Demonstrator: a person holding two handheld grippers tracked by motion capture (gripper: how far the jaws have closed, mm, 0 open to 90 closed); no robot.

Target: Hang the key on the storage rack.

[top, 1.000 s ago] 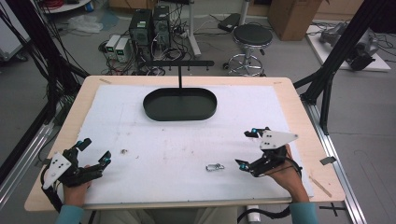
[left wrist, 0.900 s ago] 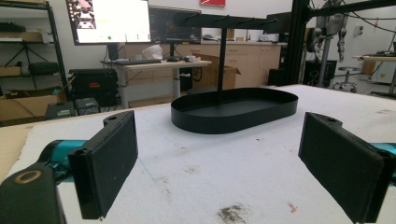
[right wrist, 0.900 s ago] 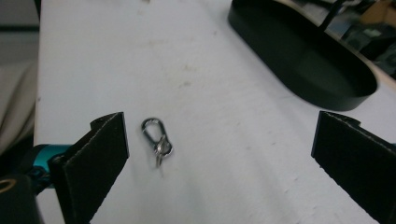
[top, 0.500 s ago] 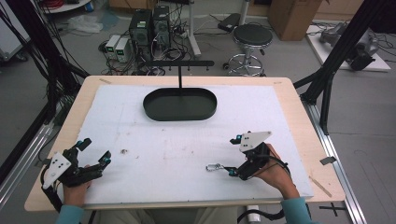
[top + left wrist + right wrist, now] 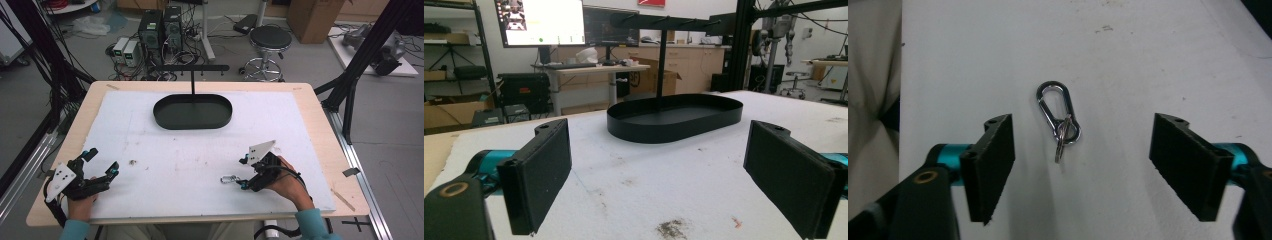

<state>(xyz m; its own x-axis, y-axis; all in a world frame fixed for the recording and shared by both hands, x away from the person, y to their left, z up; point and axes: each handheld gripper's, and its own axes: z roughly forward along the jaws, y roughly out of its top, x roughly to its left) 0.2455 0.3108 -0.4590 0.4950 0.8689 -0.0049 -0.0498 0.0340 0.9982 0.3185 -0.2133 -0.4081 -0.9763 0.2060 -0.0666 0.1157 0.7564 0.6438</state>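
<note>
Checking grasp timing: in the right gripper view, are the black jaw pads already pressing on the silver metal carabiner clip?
No, the silver metal carabiner clip lies on the white table cover with clear gaps to both pads of the right gripper.

A carabiner [image 5: 228, 179] lies on the counter [image 5: 310, 107] just ahead of the right tool [image 5: 244, 173], between its jaws. The tray [image 5: 192, 112] sits well beyond; the left tool [image 5: 102, 162] far across.

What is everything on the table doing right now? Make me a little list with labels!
clip: silver clip with a ring, lying flat on the white mat
right gripper: right gripper around the clip, jaws have just been closing, not touching it yet
left gripper: left gripper open, nothing between its jaws
tray: black oval tray with a hook stand, far side of the mat
</note>
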